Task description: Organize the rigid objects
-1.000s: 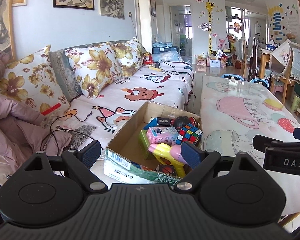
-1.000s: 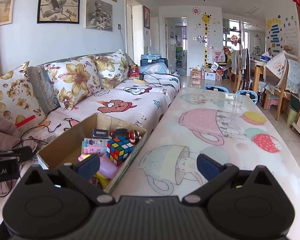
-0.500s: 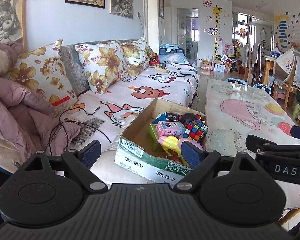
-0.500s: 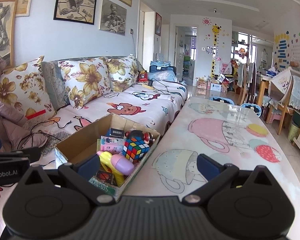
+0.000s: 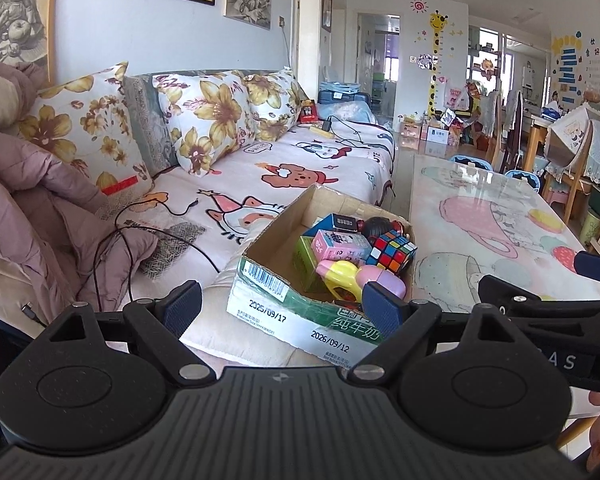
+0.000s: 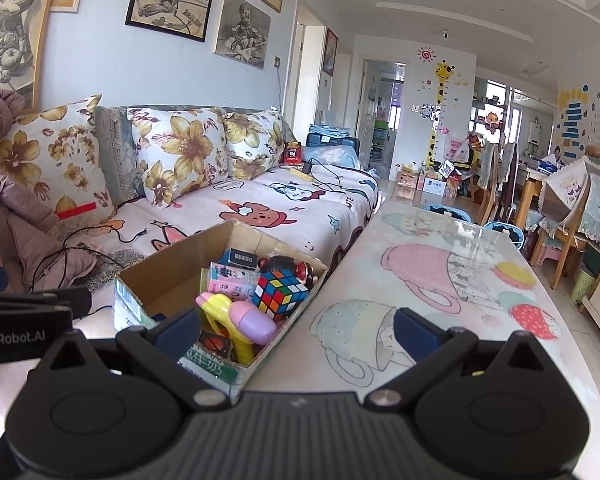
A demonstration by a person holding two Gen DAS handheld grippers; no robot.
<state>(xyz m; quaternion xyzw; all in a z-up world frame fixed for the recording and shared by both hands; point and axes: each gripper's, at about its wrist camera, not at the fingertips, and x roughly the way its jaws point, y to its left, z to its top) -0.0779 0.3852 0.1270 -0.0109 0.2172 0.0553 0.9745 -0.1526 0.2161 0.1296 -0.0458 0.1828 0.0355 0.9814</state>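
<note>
My toys all sit in the box [image 5: 268, 280], which rests at the sofa [image 5: 300, 168] edge just beside the surface [image 6: 440, 280]: a cube [image 6: 282, 294], a pink carton [image 5: 340, 245], a yellow and pink toy gun [image 6: 236, 316], a dark box [image 5: 342, 222] and a dark round toy [image 5: 380, 226] crowd its far and right part, while the near left floor of it is bare. The surface carries nothing that I can see. That fits either a sorting finished into the box or a box waiting to be emptied onto the surface; I cannot tell which. My left gripper [image 5: 280, 308] is spread wide and holds nothing, with the box just ahead, between its fingers. My right gripper [image 6: 296, 330] is also wide and empty, with the box ahead to its left.
</note>
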